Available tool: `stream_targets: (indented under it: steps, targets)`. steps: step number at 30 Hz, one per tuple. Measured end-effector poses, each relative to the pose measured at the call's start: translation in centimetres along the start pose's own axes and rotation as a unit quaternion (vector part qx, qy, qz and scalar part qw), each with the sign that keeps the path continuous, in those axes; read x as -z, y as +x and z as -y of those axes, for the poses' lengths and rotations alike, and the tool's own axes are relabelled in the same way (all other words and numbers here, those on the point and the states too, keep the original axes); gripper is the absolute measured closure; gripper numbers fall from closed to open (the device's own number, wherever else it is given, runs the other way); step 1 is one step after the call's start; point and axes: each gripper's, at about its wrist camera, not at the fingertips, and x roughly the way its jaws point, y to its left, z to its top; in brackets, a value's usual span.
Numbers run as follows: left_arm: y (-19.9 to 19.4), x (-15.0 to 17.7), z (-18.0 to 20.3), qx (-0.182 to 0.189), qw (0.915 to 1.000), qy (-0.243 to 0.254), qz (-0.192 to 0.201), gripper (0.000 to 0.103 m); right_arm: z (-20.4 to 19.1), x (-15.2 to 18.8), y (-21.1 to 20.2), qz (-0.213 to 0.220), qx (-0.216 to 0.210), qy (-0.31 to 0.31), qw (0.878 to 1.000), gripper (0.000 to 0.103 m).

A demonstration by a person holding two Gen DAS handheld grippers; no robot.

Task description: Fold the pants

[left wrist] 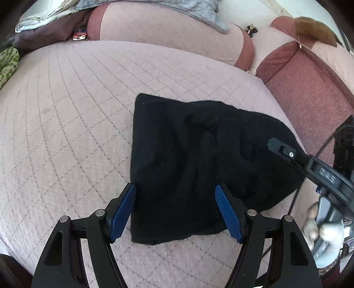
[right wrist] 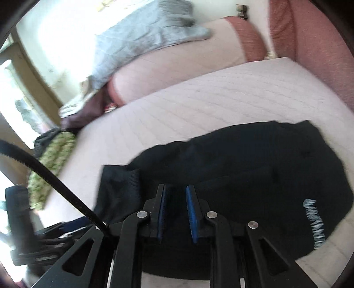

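Observation:
The black pants (left wrist: pixel 199 159) lie folded into a compact block on the pink quilted mattress (left wrist: pixel 77 121). My left gripper (left wrist: pixel 175 187) is open and wide, its blue pads either side of the block's near left corner, the left pad right at the cloth's edge. In the left wrist view, my right gripper (left wrist: pixel 278 148) reaches in from the right, over the pants' right part. The right wrist view shows the right gripper (right wrist: pixel 176 188) low over the pants (right wrist: pixel 254 168), its jaws open only a narrow gap. No fold is raised between its pads. White lettering (right wrist: pixel 314 219) marks the cloth.
Pink and red bolster cushions (left wrist: pixel 168 33) line the far side, with a grey quilt (left wrist: pixel 194 13) draped over them. Another red cushion (left wrist: pixel 309 88) stands on the right. Green patterned cloth (left wrist: pixel 7 64) and other laundry lie at the far left. A hand (left wrist: pixel 325 230) holds the right gripper.

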Motion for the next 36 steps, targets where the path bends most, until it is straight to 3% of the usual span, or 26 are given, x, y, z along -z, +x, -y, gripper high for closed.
stream_targets:
  steps: [4, 7, 11, 14, 17, 19, 23, 28, 31, 33, 34, 35, 36]
  targets:
    - [-0.1, -1.1, 1.6, 0.005, 1.0000, 0.008, -0.002, 0.031, -0.5, 0.9, 0.1, -0.012, 0.012, 0.003, 1.000, 0.077]
    - [-0.2, -3.4, 3.8, 0.032, 0.9992, 0.021, 0.003, 0.030, 1.2, 1.2, -2.1, 0.013, 0.013, 0.036, 0.999, 0.064]
    - [0.4, -6.3, 7.5, 0.075, 0.9958, 0.053, -0.005, 0.028, 4.4, 2.7, -6.8, 0.079, 0.086, 0.048, 0.992, 0.049]
    - [1.7, -8.7, 11.7, 0.098, 0.9914, 0.085, -0.021, 0.028, 7.5, 3.9, -9.6, 0.101, 0.114, 0.089, 0.984, 0.048]
    - [3.5, -10.4, 16.2, 0.113, 0.9859, 0.119, -0.033, 0.027, 10.2, 4.5, -10.1, 0.089, 0.132, 0.138, 0.978, 0.047]
    - [5.2, -11.3, 19.0, 0.117, 0.9825, 0.138, -0.043, 0.027, 11.4, 4.5, -9.8, 0.076, 0.128, 0.165, 0.975, 0.047]
    - [10.6, -12.7, 23.9, 0.116, 0.9728, 0.172, -0.102, 0.027, 12.4, 4.6, -8.4, 0.057, 0.104, 0.201, 0.972, 0.047]
    - [16.7, -13.4, 27.9, 0.086, 0.9589, 0.223, -0.153, 0.027, 12.8, 4.5, -6.8, 0.067, 0.081, 0.205, 0.973, 0.043]
    - [19.9, -13.1, 29.4, 0.071, 0.9465, 0.249, -0.193, 0.020, 13.2, 4.1, -5.7, 0.093, 0.048, 0.202, 0.974, 0.030]
    - [20.3, -12.6, 30.3, 0.053, 0.9407, 0.277, -0.189, 0.019, 12.9, 3.8, -5.2, 0.100, 0.046, 0.193, 0.975, 0.026]
    - [20.0, -12.4, 30.5, 0.050, 0.9392, 0.286, -0.183, 0.022, 12.7, 3.6, -5.0, 0.098, 0.048, 0.187, 0.976, 0.026]
    - [19.4, -12.4, 30.5, 0.053, 0.9395, 0.289, -0.177, 0.032, 12.5, 3.4, -4.9, 0.096, 0.048, 0.187, 0.976, 0.040]
    - [18.8, -12.5, 30.2, 0.056, 0.9403, 0.289, -0.170, 0.045, 12.7, 3.3, -4.9, 0.094, 0.031, 0.198, 0.975, 0.074]
